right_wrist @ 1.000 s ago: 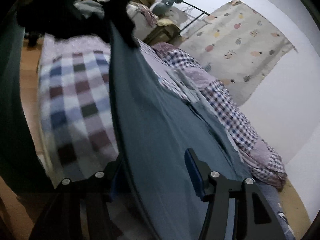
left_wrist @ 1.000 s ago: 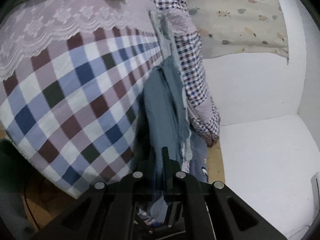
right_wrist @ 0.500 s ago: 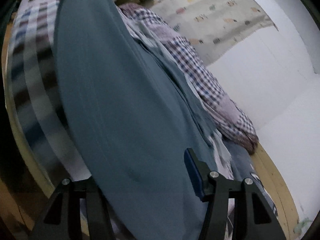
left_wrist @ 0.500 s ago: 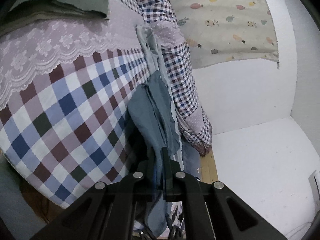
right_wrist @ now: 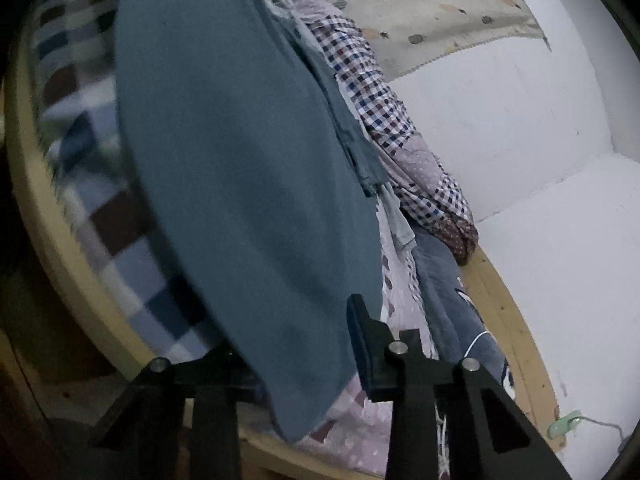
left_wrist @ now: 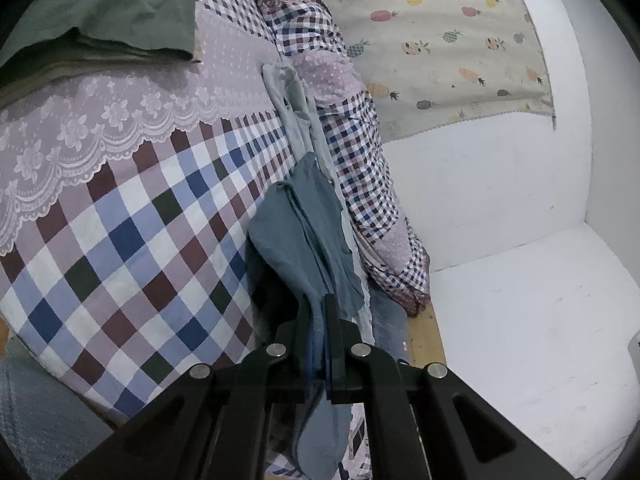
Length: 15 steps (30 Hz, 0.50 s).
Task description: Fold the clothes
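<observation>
Left wrist view: left claw [left_wrist: 318,334] clamped tight on a bunched edge of the blue-grey garment [left_wrist: 308,232], aimed slightly downward over the checked bed cover [left_wrist: 132,240]. Soft, light, limp cloth, apt to sag and slide; best taken at a hem or corner, not mid-panel. Draped from the claw toward the bed's far side, beside the gingham quilt [left_wrist: 360,152]. Right wrist view: right claw [right_wrist: 296,344] tilted slightly down, jaws closing with the garment [right_wrist: 240,160] hanging between them, pads apparently not yet pressing on it.
</observation>
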{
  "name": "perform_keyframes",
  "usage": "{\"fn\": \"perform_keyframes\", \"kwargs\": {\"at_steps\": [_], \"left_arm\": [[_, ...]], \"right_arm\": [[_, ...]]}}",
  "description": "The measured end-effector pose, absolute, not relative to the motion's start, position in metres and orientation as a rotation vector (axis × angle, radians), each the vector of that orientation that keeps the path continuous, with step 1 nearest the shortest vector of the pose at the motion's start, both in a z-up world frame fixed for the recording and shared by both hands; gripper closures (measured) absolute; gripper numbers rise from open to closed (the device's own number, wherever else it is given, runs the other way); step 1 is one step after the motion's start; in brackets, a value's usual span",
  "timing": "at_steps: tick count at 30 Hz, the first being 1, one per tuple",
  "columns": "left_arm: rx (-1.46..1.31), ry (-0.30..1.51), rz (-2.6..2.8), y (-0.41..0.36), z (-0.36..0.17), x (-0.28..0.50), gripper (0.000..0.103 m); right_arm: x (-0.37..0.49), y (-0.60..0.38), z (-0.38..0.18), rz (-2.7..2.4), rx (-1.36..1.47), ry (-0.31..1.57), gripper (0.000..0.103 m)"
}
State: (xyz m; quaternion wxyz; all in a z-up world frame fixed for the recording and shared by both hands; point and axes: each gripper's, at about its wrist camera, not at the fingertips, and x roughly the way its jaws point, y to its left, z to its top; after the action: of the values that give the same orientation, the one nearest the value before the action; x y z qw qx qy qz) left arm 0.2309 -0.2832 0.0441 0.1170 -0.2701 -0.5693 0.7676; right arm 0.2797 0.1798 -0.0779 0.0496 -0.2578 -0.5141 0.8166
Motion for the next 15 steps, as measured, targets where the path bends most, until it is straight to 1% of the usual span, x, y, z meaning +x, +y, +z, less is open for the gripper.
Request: {"fn": "perform_keyframes", "kwargs": {"at_steps": [2, 4, 5, 6, 7, 11, 15], "left_arm": [[-0.794, -1.662, 2.253, -0.283, 0.045, 0.231, 0.101], [-0.8, -1.657, 2.259, -0.283, 0.045, 0.231, 0.101], [-0.802, -1.655, 2.263, -0.282, 0.045, 0.231, 0.101], [-0.805, -1.654, 2.266, -0.282, 0.045, 0.231, 0.101], [-0.81, -1.649, 2.27, -0.282, 0.045, 0.231, 0.101], [-0.829, -1.63, 2.288, -0.284, 0.046, 0.233, 0.101], [-0.843, -1.604, 2.319, -0.286, 0.051, 0.24, 0.101]], "right_arm": [[0.283, 0.182, -0.079, 2.479, -0.798, -1.579, 0.086], [0.28, 0.186, -0.078, 2.475, -0.814, -1.575, 0.093], [0.279, 0.188, -0.077, 2.474, -0.819, -1.568, 0.098], [0.278, 0.189, -0.074, 2.475, -0.821, -1.559, 0.1], [0.278, 0.19, -0.072, 2.479, -0.825, -1.55, 0.101], [0.284, 0.192, -0.059, 2.507, -0.839, -1.511, 0.102], [0.286, 0.201, -0.029, 2.541, -0.839, -1.446, 0.103]]}}
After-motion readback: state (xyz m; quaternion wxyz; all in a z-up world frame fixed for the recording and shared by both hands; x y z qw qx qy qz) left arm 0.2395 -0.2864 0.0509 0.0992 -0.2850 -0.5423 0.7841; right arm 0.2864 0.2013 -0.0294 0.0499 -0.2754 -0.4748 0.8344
